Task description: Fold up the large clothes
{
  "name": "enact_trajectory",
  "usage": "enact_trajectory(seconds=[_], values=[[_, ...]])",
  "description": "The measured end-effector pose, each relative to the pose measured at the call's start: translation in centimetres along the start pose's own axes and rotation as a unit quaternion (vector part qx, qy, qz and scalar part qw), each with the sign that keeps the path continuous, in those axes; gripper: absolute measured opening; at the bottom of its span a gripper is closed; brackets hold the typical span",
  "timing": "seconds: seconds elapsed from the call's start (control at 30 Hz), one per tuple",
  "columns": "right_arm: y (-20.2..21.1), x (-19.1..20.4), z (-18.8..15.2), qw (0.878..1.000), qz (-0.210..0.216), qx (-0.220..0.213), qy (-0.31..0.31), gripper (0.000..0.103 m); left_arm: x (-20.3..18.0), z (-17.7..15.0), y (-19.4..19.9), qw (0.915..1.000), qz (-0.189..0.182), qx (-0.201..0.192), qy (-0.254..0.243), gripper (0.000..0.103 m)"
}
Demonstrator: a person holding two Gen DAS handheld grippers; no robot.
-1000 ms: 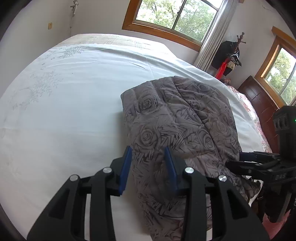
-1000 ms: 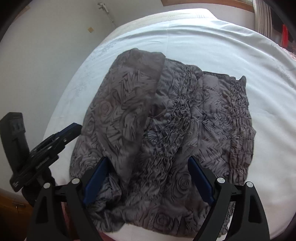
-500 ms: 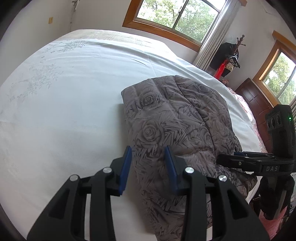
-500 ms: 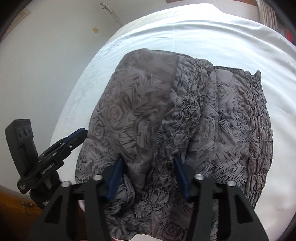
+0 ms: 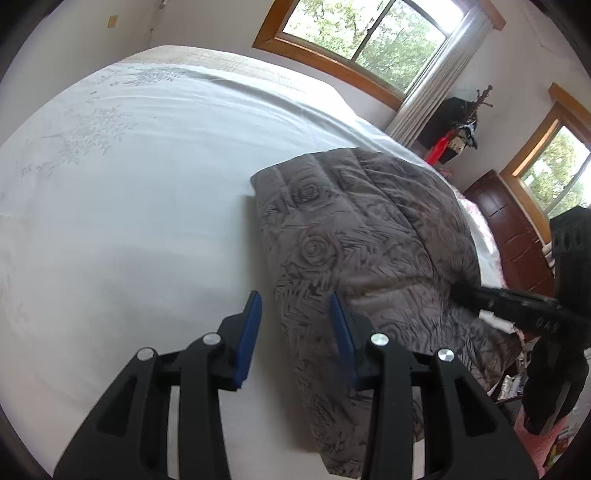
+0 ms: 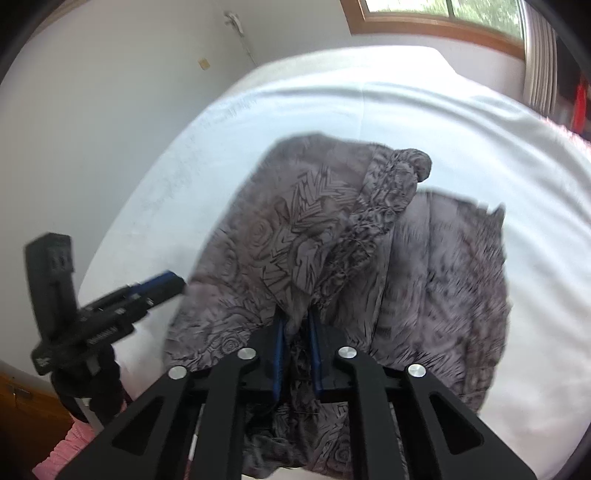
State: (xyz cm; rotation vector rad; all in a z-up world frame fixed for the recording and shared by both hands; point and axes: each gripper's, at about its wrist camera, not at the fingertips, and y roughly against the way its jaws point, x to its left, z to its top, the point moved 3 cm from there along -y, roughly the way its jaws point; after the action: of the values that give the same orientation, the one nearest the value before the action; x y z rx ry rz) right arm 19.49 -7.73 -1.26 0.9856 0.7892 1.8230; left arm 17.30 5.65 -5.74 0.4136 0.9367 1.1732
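A grey garment [image 5: 369,236] with a rose print lies bunched on the white bed sheet [image 5: 129,184]. My left gripper [image 5: 295,317] hovers over its left edge with jaws partly open. Cloth lies under the right finger, and bare sheet shows beside the left pad. From the right wrist view it appears side-on at the garment's left edge [image 6: 162,284]. My right gripper [image 6: 295,325] is shut on a pinch of the garment [image 6: 424,258] near its front edge. A ridge of fabric rises from there. In the left wrist view, the right gripper [image 5: 476,291] reaches into the cloth from the right.
The bed [image 6: 369,110] fills most of both views, with wide bare sheet left of and beyond the garment. A wall with wood-framed windows [image 5: 362,33] stands behind. A curtain [image 5: 432,88], a coat stand [image 5: 461,125] and a dark wooden dresser [image 5: 517,236] line the right side.
The right gripper's jaws went from wide apart to shut on the fabric and rose a little, pulling up a ridge of cloth. The left gripper stayed almost still.
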Motion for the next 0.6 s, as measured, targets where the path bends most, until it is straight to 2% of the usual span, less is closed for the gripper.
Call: enact_trajectory(seconds=[0.17,0.27,0.43,0.6], values=[[5.4,0.4,0.7,0.998,-0.019,-0.053,0.015,0.009,-3.2,0.4,1.5,0.9991,-0.028,-0.02,-0.026,0.037],[7.7,-1.1,0.4,0.997,-0.045,-0.069,0.005,0.009,-6.1,0.5,1.7,0.9972,-0.044,-0.022,-0.055,0.037],[9.5,-5.7,-1.3,0.994,-0.082,-0.066,-0.032,0.009,-10.0,0.0,-0.2,0.9937,-0.056,-0.008,-0.097,0.037],[8.3,-9.5,-4.0,0.993,-0.086,-0.042,-0.062,0.008,-12.2,-0.9,-2.2,0.9904,-0.056,0.005,-0.126,0.037]])
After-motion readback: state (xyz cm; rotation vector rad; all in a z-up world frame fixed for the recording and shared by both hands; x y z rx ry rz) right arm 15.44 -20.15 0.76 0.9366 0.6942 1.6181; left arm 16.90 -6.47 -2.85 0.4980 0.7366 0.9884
